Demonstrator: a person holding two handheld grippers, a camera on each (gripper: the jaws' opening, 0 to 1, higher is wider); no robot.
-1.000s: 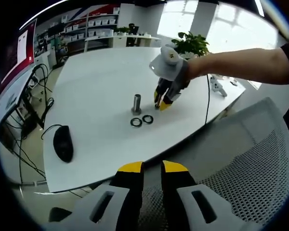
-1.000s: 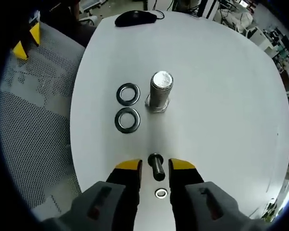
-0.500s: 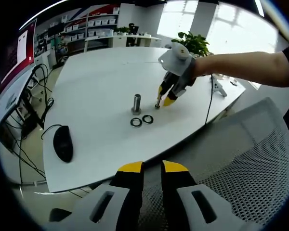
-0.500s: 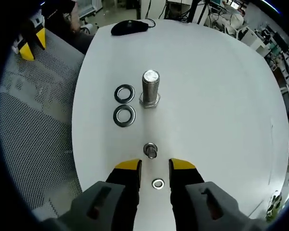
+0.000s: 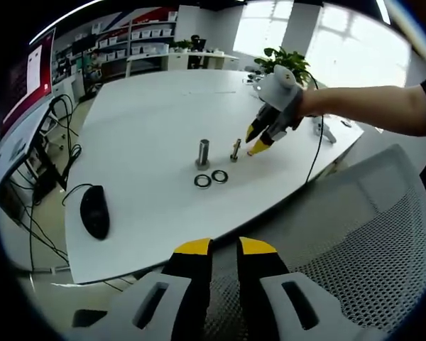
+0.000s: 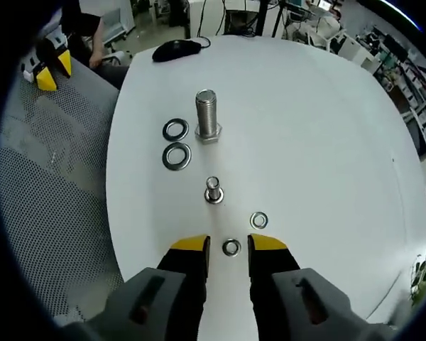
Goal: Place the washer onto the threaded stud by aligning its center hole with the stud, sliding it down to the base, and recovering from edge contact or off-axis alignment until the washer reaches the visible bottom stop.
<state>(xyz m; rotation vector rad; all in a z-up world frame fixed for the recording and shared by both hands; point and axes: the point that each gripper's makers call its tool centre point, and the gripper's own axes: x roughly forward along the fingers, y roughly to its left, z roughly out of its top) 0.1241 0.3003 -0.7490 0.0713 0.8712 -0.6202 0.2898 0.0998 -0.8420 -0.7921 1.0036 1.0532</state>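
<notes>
A large threaded stud (image 6: 206, 116) stands upright on its hex head on the white table (image 6: 305, 128). Two large washers (image 6: 175, 129) (image 6: 175, 156) lie flat just left of it. Nearer my right gripper (image 6: 229, 249), a small bolt (image 6: 213, 190) stands upright. Two small washers lie close by, one (image 6: 258, 220) to the right and one (image 6: 231, 247) between my open jaws, untouched. In the left gripper view, the stud (image 5: 202, 153), small bolt (image 5: 236, 149) and large washers (image 5: 211, 178) sit mid-table, with the right gripper (image 5: 255, 142) just right of the small bolt. My left gripper (image 5: 224, 250) hovers over a chair, slightly open and holding nothing.
A black mouse (image 5: 94, 212) lies near the table's edge with cables (image 5: 53, 142) beyond it. A grey mesh chair (image 5: 362, 249) sits against the table's near side. The left gripper's yellow tips (image 6: 48, 69) hang over the chair mesh (image 6: 50, 185).
My right gripper has drawn back from the small bolt, which was between its jaws and now stands alone on the table. The left gripper has stayed put.
</notes>
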